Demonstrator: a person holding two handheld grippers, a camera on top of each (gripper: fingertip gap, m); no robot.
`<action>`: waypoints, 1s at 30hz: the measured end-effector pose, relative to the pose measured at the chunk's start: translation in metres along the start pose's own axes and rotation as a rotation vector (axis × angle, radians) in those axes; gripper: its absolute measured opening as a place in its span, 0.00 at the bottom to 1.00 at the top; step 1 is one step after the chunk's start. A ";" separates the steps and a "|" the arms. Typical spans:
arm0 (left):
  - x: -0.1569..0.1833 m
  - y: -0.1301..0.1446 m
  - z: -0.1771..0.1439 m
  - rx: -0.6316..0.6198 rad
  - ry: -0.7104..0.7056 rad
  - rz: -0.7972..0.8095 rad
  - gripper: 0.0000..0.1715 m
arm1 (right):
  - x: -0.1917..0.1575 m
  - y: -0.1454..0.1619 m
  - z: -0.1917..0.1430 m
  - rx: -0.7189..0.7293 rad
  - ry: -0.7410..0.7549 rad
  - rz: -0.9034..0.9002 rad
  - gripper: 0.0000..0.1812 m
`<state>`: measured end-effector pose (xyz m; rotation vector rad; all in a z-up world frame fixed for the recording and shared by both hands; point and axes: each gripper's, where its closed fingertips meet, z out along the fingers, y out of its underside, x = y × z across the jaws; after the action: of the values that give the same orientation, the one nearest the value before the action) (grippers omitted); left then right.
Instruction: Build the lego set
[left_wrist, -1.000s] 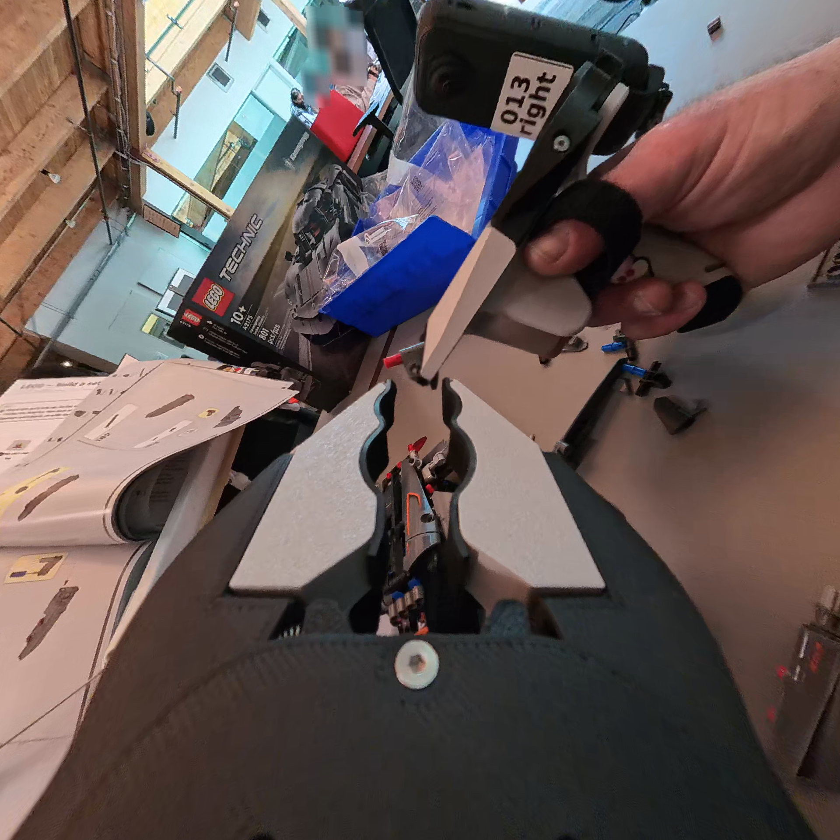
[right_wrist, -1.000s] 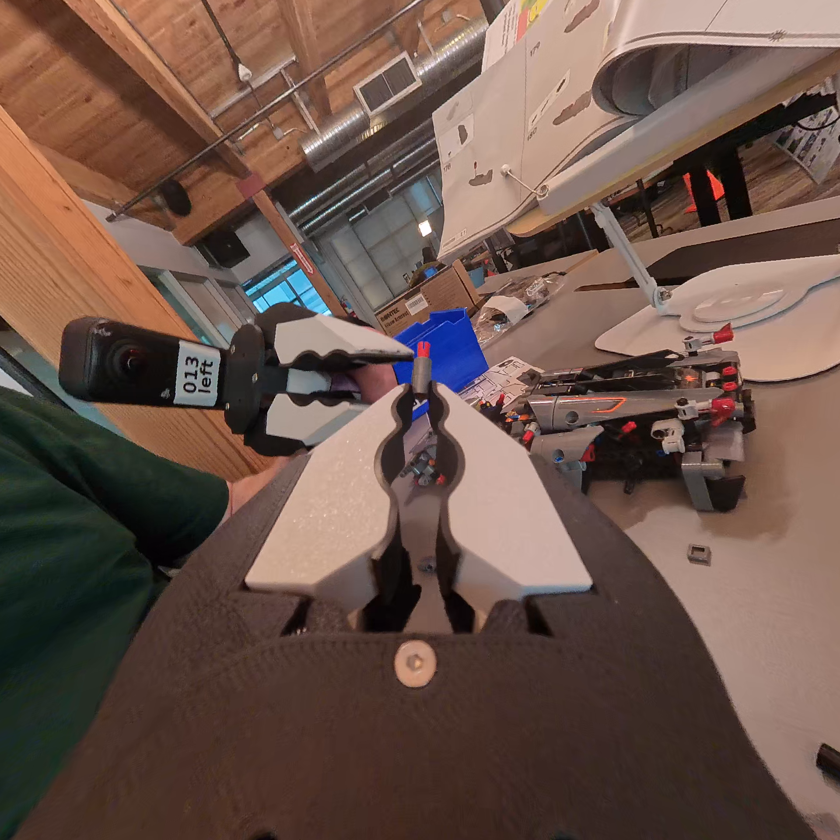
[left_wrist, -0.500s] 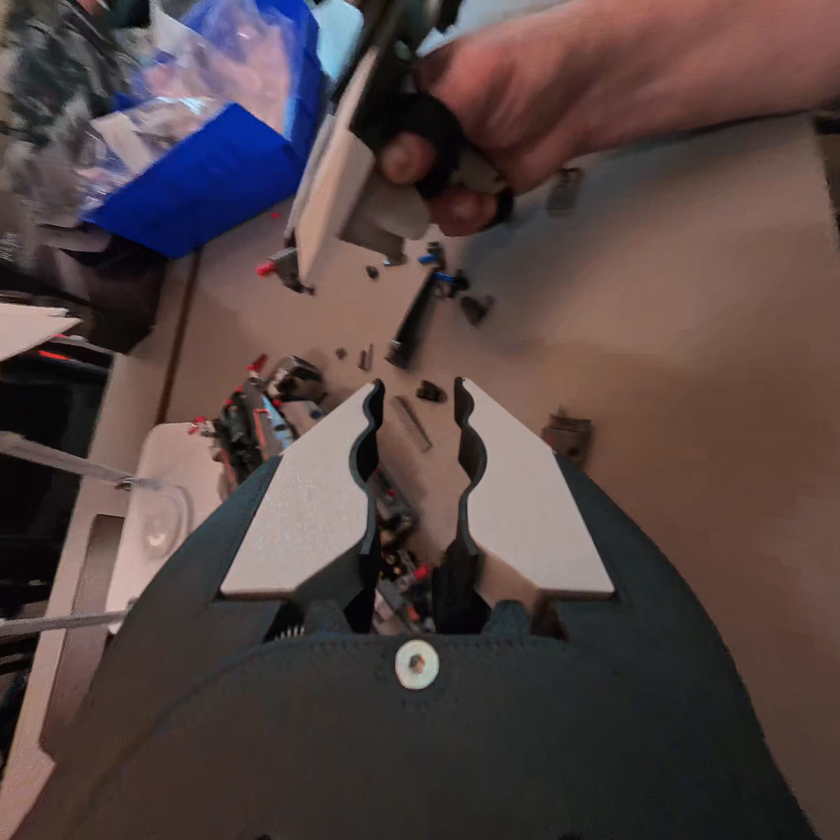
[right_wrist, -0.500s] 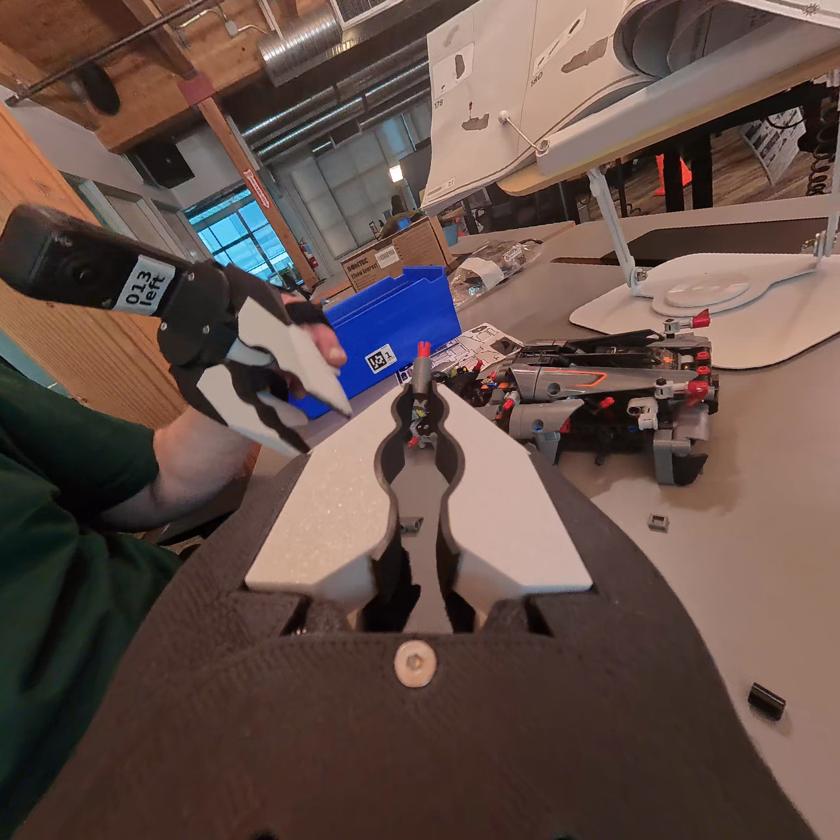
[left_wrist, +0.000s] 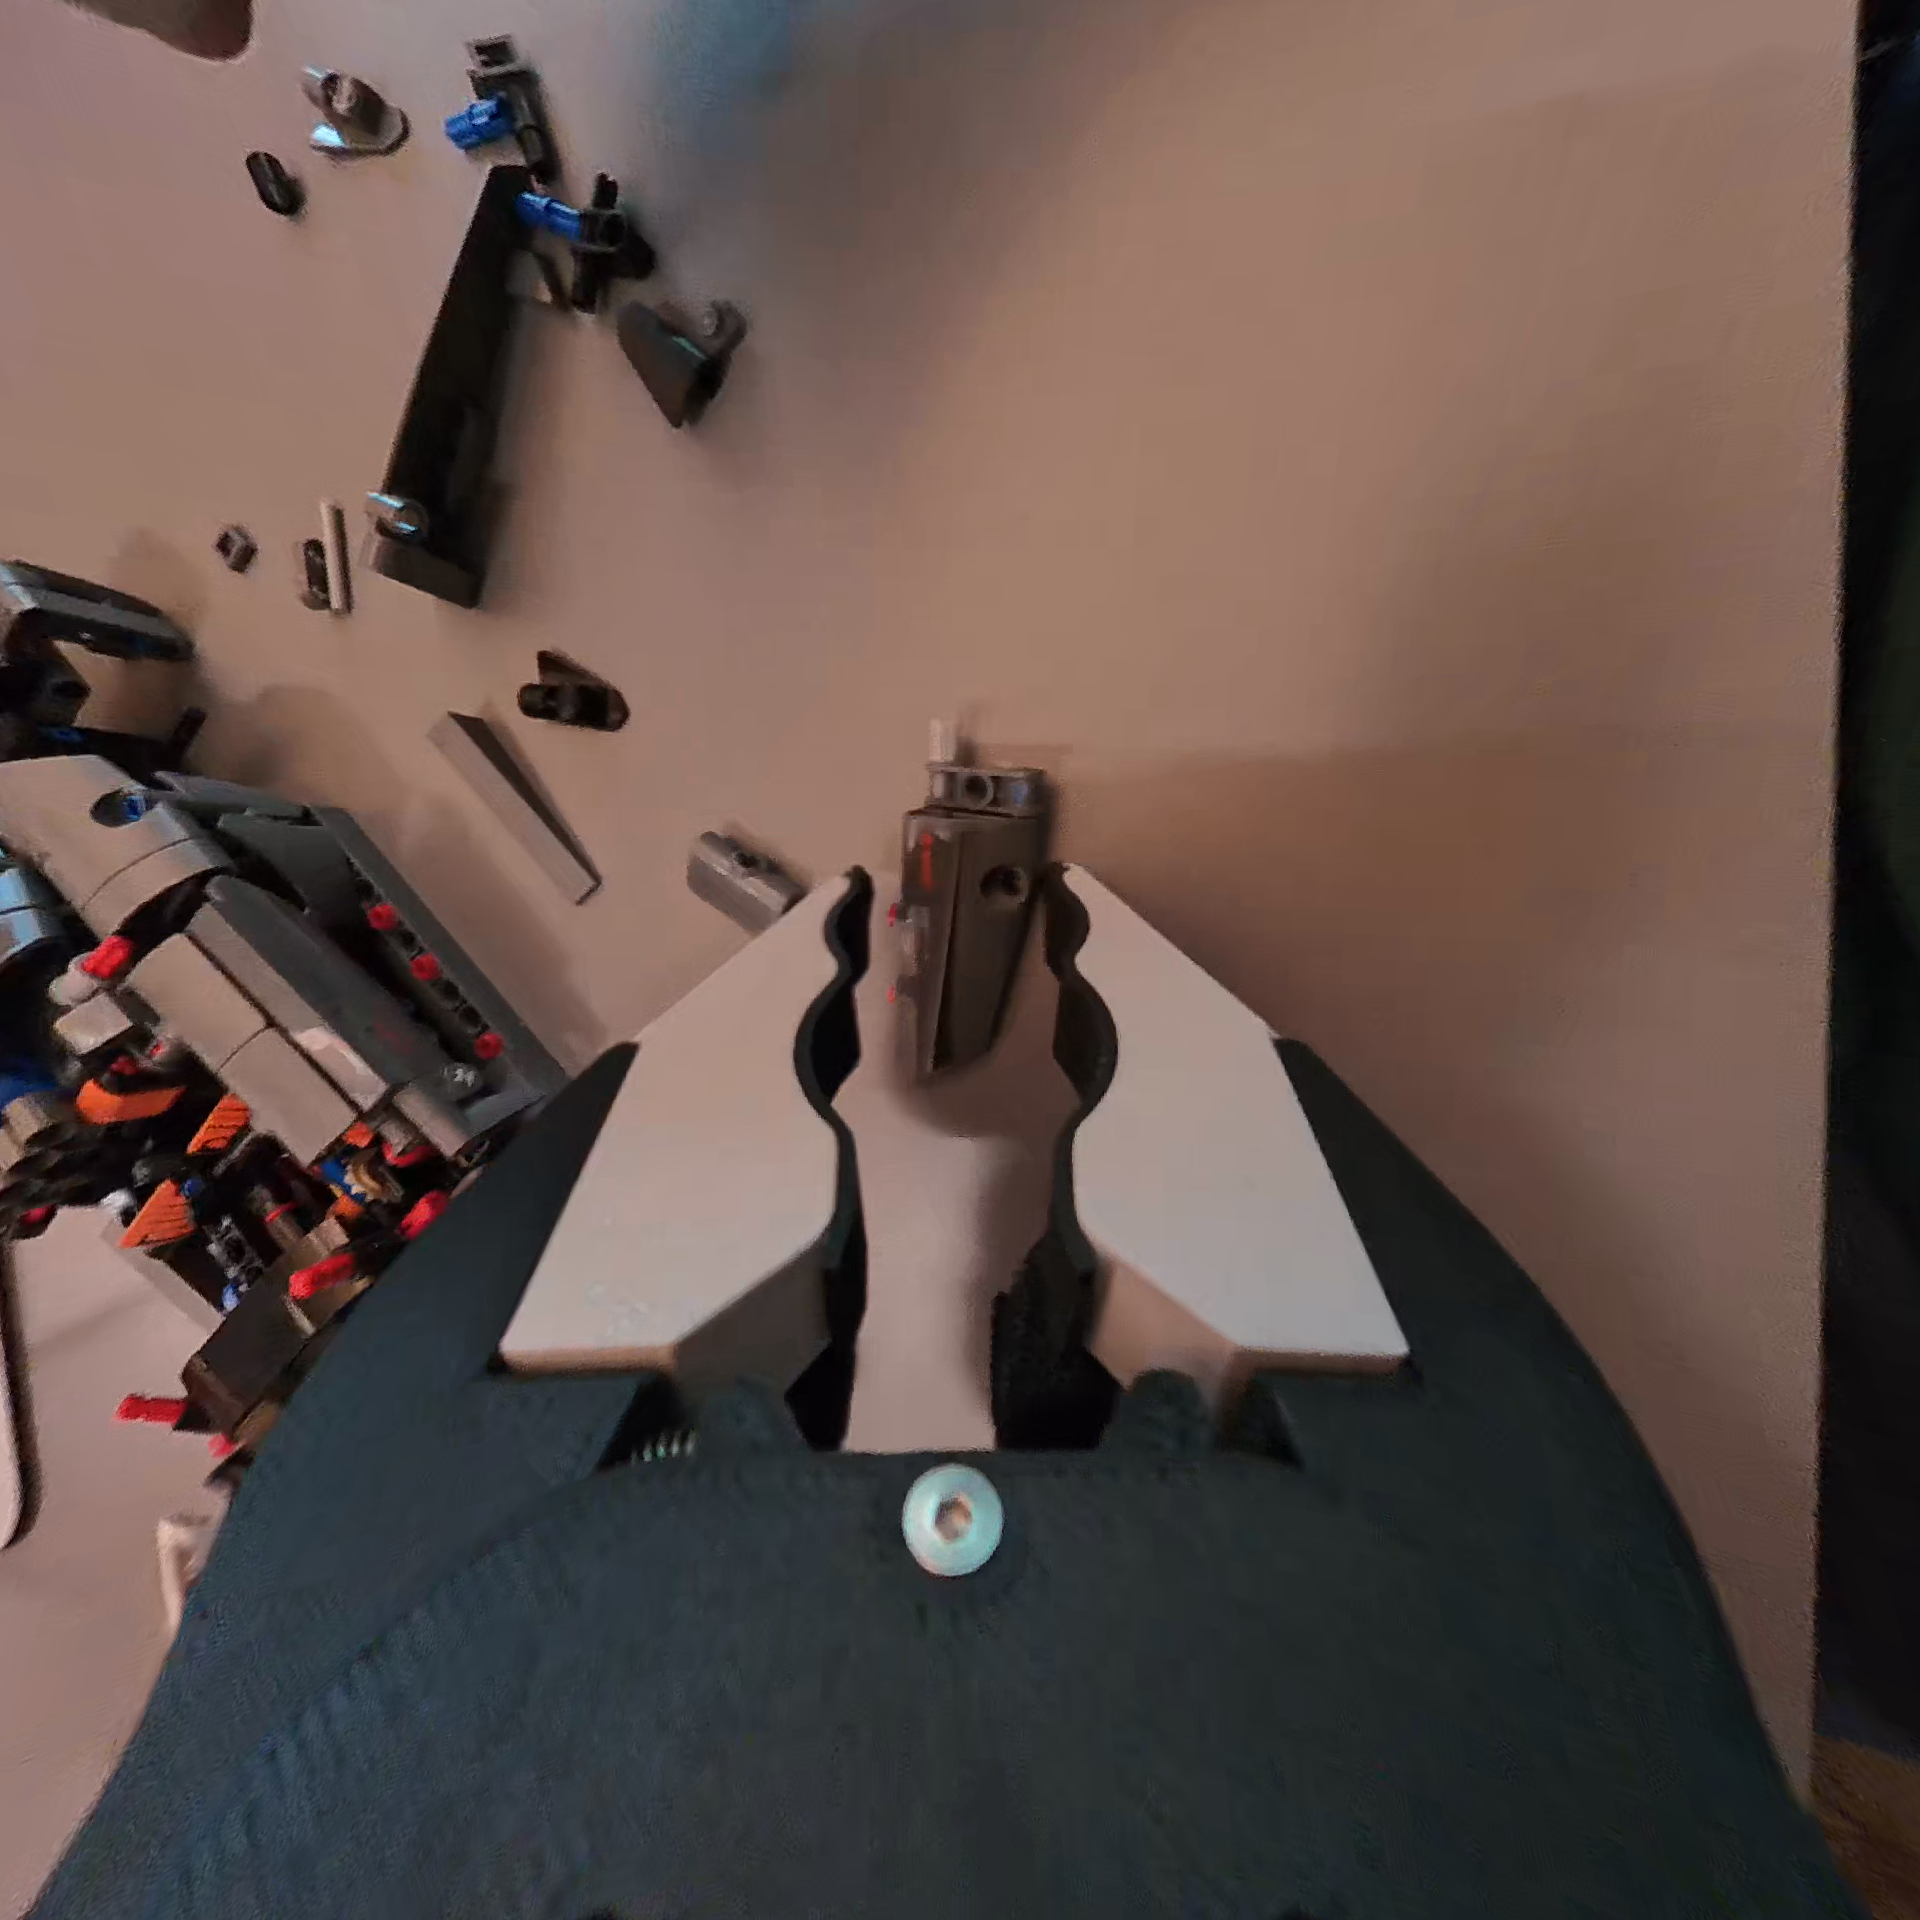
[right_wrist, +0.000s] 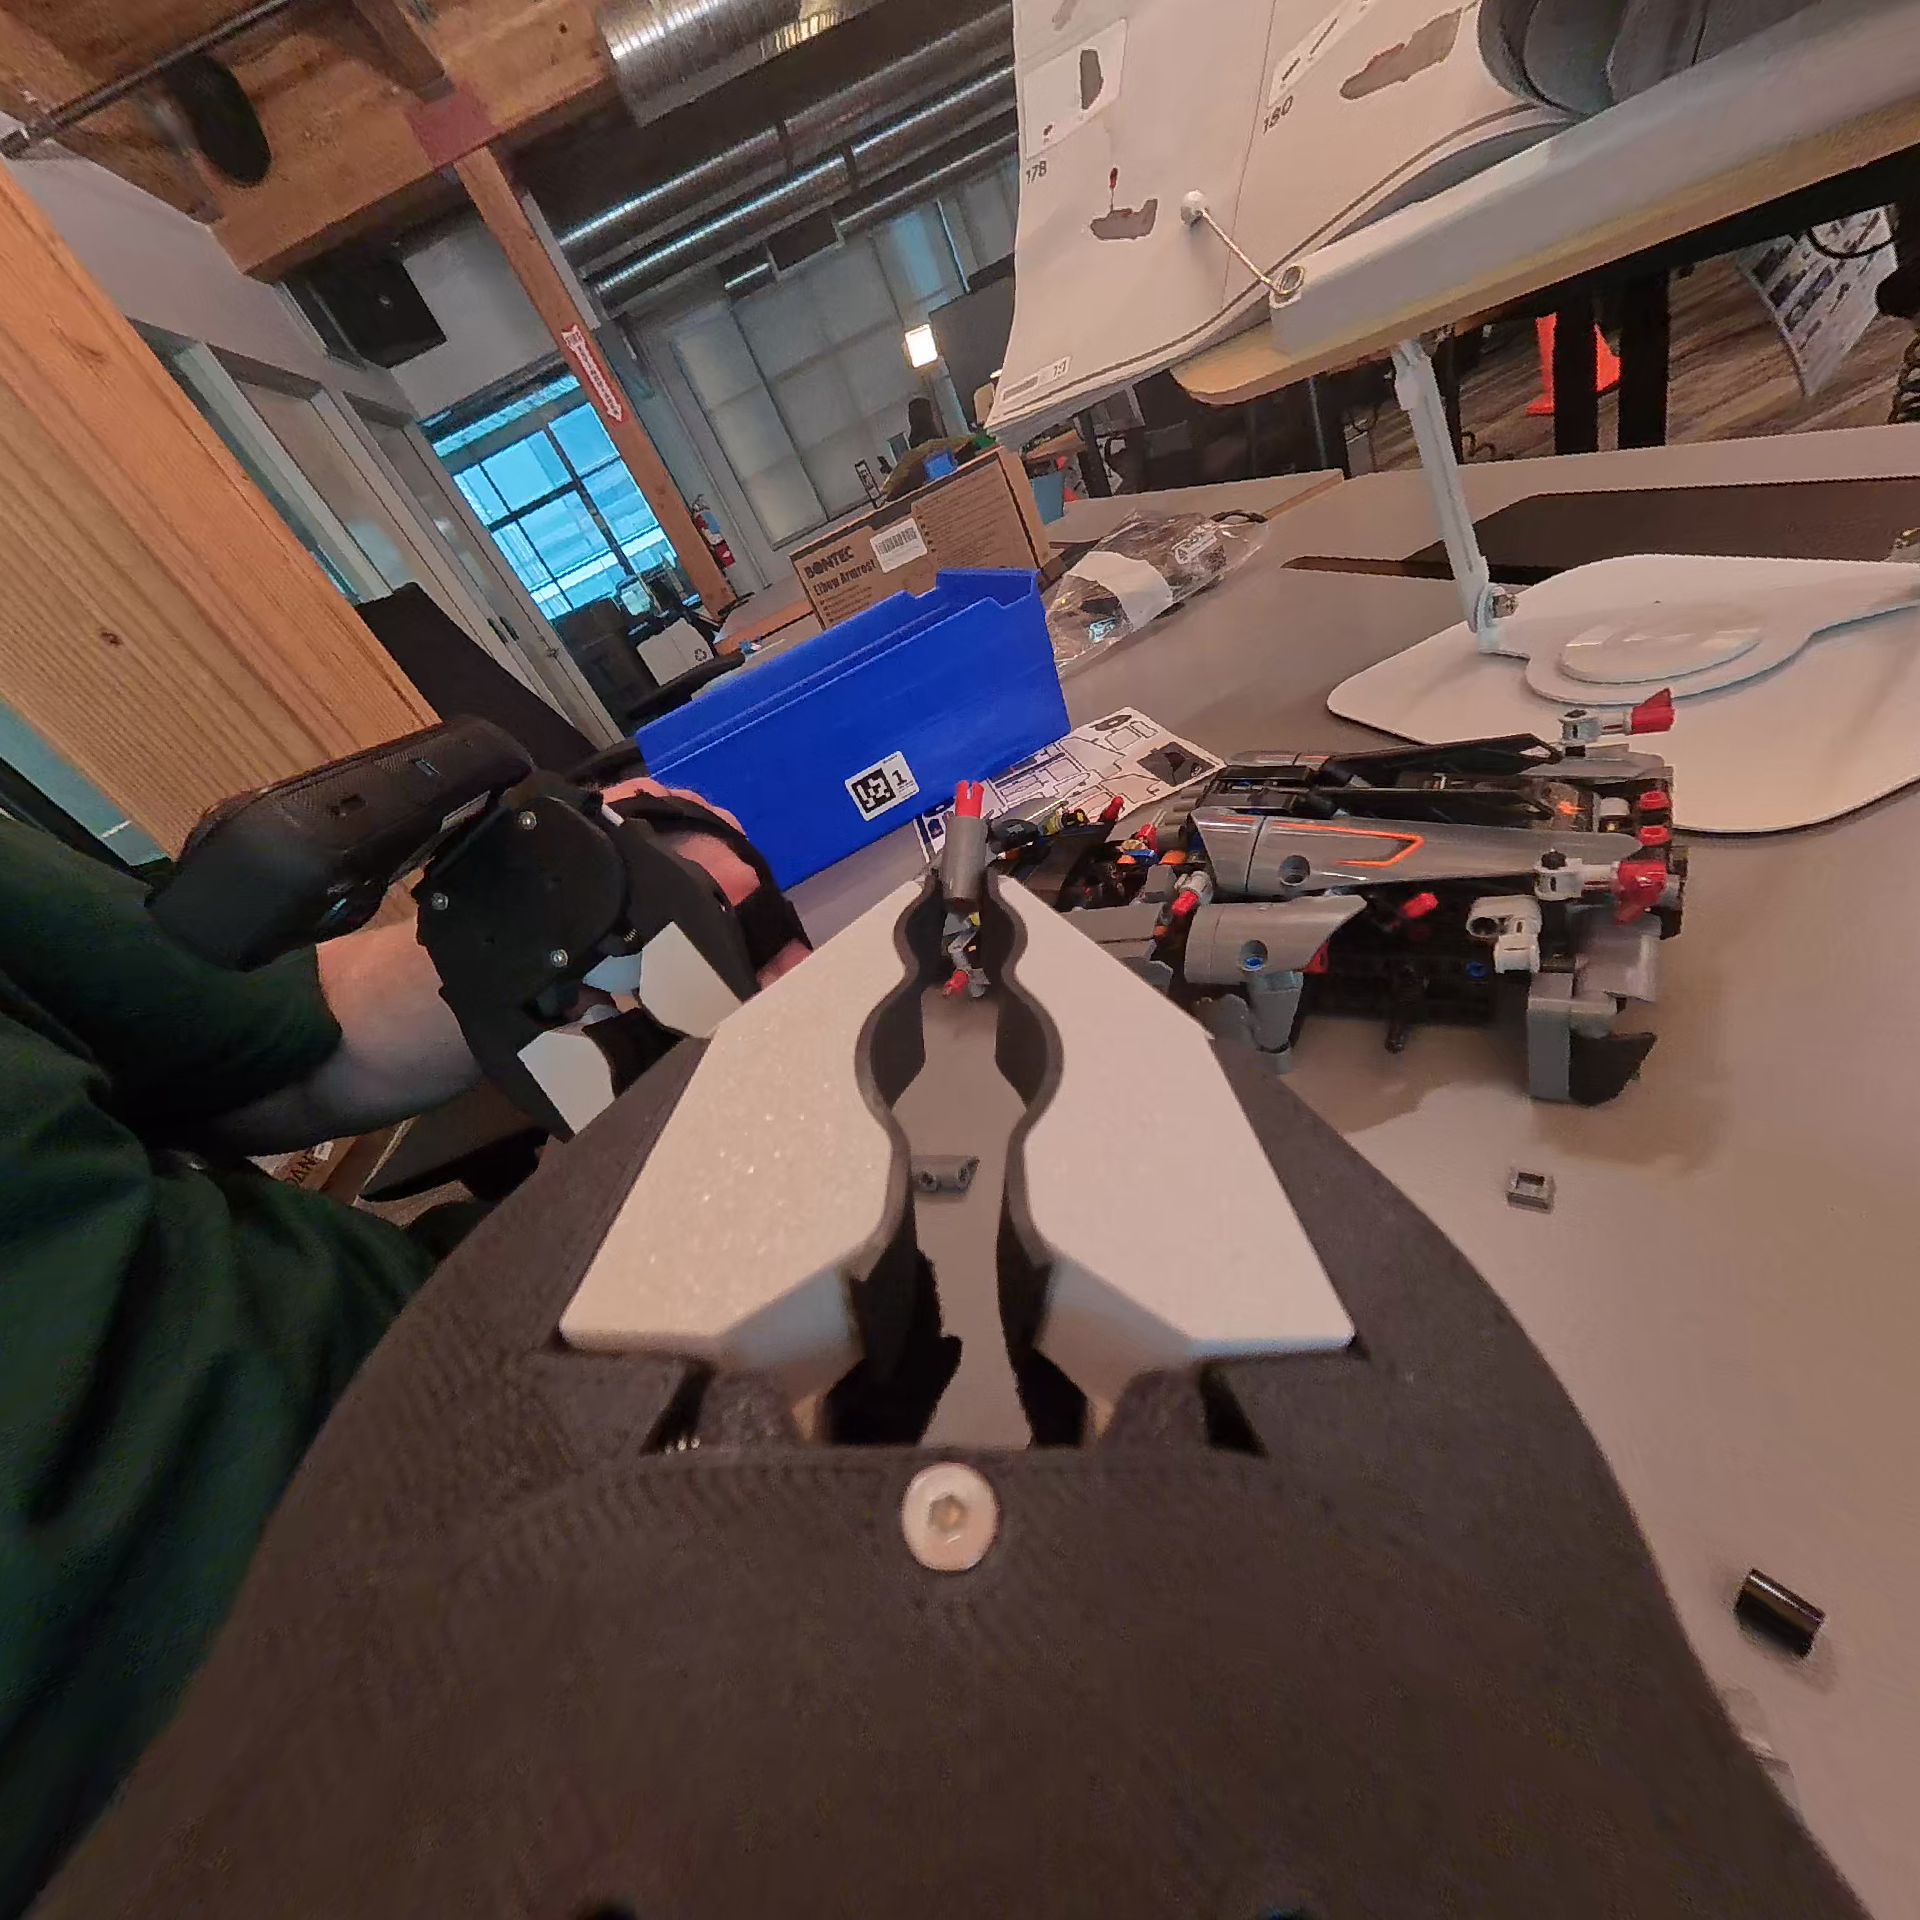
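Left tool (left_wrist: 956, 894) is held spread over a small grey sub-assembly (left_wrist: 964, 914) lying on the counter (left_wrist: 1351, 520), one finger either side, not yet closed. Right tool (right_wrist: 961, 883) is pinched on a grey pin piece with a red tip (right_wrist: 961, 844). Partly built car (right_wrist: 1392, 883) sits near. Step judged: fetching the sub-assembly. Next move calls for closing squarely across its flat sides.

Timber wall (right_wrist: 156, 540), big windows (right_wrist: 551, 509)
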<state>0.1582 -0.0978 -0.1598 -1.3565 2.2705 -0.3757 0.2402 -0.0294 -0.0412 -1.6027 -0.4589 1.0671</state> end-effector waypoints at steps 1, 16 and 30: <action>0.002 -0.001 0.001 0.000 0.014 -0.001 0.15 | 0.000 0.000 0.000 -0.002 0.000 -0.001 0.02; -0.024 0.015 -0.005 -0.065 -0.277 -0.051 0.14 | -0.010 0.019 0.009 -0.125 -0.020 -0.044 0.03; -0.037 0.030 -0.013 -0.197 -0.471 0.100 0.14 | -0.027 0.101 0.018 -0.572 -0.102 0.044 0.03</action>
<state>0.1434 -0.0511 -0.1535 -1.2558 2.0012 0.1914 0.1875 -0.0721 -0.1226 -2.0668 -0.8579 1.1147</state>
